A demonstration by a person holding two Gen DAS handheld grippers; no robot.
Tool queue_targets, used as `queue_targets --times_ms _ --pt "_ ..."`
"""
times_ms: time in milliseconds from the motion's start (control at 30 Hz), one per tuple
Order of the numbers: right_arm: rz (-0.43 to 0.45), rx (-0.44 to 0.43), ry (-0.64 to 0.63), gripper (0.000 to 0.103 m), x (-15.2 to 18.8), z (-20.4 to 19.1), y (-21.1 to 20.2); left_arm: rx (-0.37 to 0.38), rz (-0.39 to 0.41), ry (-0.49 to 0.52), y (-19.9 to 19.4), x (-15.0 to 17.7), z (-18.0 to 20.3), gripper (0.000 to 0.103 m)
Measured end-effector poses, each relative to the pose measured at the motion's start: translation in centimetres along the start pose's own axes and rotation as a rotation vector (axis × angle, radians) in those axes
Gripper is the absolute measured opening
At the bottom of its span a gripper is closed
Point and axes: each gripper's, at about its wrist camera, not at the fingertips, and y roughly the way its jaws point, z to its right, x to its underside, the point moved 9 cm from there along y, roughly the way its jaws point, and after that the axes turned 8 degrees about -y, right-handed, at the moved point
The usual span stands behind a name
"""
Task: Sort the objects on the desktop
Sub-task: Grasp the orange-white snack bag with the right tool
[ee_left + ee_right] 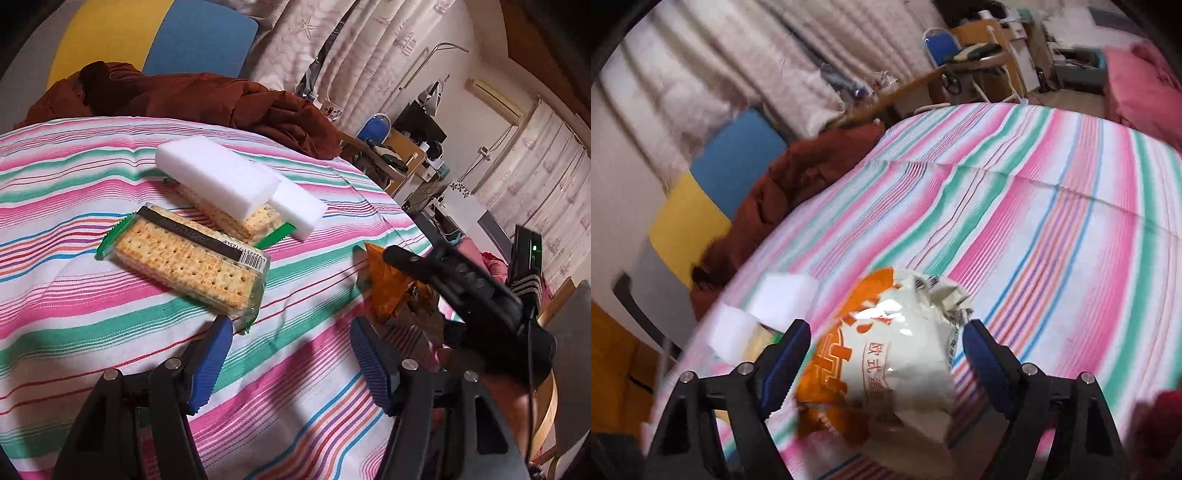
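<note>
The largest thing in both views is the striped cloth (pixel 314 369) in pink, green and white that covers the surface carrying the objects; it may be a bed or a counter, I cannot tell which. A crumpled rust-brown garment (pixel 207 96) lies along its far edge. Toward the middle a small pile is already gathered: two white foam blocks (pixel 218 177), the longer one resting on top of a cracker packet (pixel 255 221), and a second cracker packet (pixel 192 258) with green ends lying just in front, close beside the first. That cluster looks like sorting partly done, though by what rule is unclear. Still outside it is a snack bag (pixel 905 354), white and orange with printed characters, which sits between the fingers of the right hand-held gripper (pixel 886 354); its jaws stand apart with a visible gap on the right side, so the bag seems released or not yet squeezed, and blur hides whether it rests on the cloth. The left hand-held gripper (pixel 291 354) is apart as well and holds nothing, hovering just short of the nearer cracker packet. The snack bag, I judge, remains to be placed with its kind.
</note>
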Motion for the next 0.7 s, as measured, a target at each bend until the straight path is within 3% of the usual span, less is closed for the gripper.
queue_targets --times_ms 67,367,700 --pt "-0.001 -0.006 -0.051 0.073 0.2 -0.9 0.3 -0.007 0.0 0.004 0.3 -0.1 0.1 0.067" --pt "-0.025 -0.009 -0.161 0.072 2.4 -2.8 -0.2 -0.059 0.024 0.01 -1.0 0.5 -0.8 0.067" --pt "-0.039 -0.025 -0.177 0.072 6.1 -5.2 -3.0 -0.046 0.032 0.016 -3.6 1.9 -2.2 0.067"
